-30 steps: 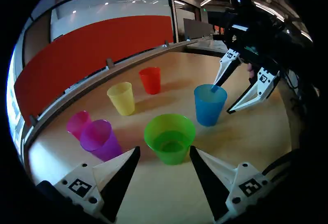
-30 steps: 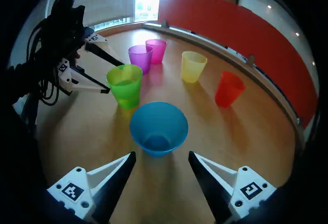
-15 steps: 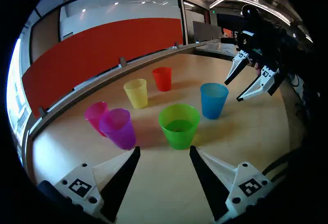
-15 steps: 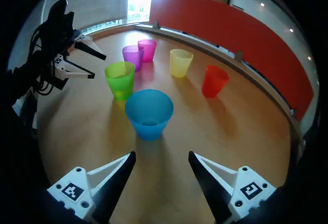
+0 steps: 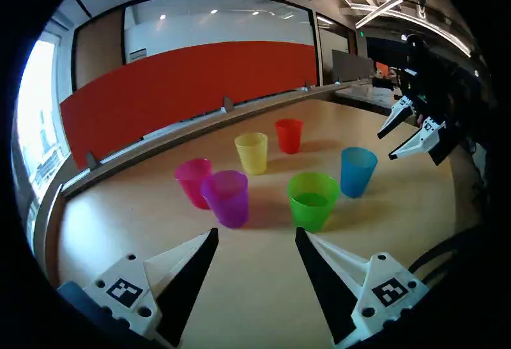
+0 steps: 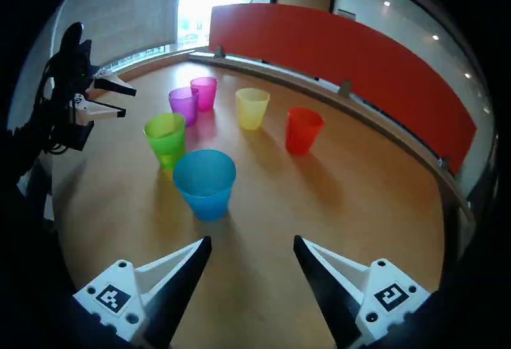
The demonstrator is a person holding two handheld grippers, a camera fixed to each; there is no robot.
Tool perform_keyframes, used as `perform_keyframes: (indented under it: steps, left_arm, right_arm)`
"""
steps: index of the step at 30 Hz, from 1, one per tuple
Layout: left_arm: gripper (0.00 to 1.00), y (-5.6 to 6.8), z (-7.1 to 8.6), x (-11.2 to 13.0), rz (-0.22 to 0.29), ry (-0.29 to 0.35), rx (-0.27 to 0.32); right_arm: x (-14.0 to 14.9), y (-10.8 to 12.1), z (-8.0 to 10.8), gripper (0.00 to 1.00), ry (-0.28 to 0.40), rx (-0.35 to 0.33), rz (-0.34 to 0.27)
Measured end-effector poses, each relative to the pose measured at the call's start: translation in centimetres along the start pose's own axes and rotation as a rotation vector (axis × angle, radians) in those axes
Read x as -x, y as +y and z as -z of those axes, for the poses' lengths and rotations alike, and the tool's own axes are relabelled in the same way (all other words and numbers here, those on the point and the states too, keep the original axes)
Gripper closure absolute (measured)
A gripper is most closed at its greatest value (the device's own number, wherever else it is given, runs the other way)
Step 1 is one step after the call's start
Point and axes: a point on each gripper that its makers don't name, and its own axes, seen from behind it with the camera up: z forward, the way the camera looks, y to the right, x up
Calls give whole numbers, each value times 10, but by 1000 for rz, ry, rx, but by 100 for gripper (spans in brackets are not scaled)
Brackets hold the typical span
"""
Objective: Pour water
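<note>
In the left gripper view, the left claw (image 5: 255, 234) sits at the bottom centre of the frame with its two fingers spread wide and nothing between them. Just beyond its tips, six plastic cups stand upright on the wooden surface (image 5: 383, 221). The green cup (image 5: 313, 201) is nearest, slightly right of centre, and a darker level inside it looks like liquid. The blue cup (image 5: 358, 171) stands just to its right, close by but not touching. The purple cup (image 5: 225, 197) is left of centre, with the pink cup (image 5: 193, 181) right behind it, overlapping it in the picture. The yellow cup (image 5: 251, 153) and the red cup (image 5: 289, 135) stand farther back, near the middle of the frame.

At the right edge of that view, the right claw (image 5: 385, 147) hangs above the surface, well apart from the blue cup, open and empty.

In the right gripper view, that claw's fingers fill the bottom of the frame, spread apart, and the blue cup is the closest one, left of centre. A red partition (image 6: 345, 42) runs along the far side of the surface.
</note>
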Motion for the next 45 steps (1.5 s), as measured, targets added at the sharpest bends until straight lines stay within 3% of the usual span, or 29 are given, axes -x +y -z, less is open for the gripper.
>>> perform_keyframes:
  steps: [11, 23, 30, 38, 45]
  left_arm:
    - [11, -53, 26, -11, 111, 82, -170]
    - [11, -96, 57, -24, 202, 203, -355]
    - [11, -111, 71, -32, 240, 264, -427]
    - [11, -123, 82, -37, 278, 327, -478]
    - [11, -131, 95, -43, 296, 389, -513]
  right_arm:
    - [-21, 47, 6, 0, 129, 185, -130]
    - [-50, 80, 19, 0, 327, 366, -221]
    - [-65, 91, 27, 0, 433, 452, -219]
    - [-100, 97, 48, 0, 609, 526, -181]
    - [-110, 95, 51, 0, 666, 531, -237]
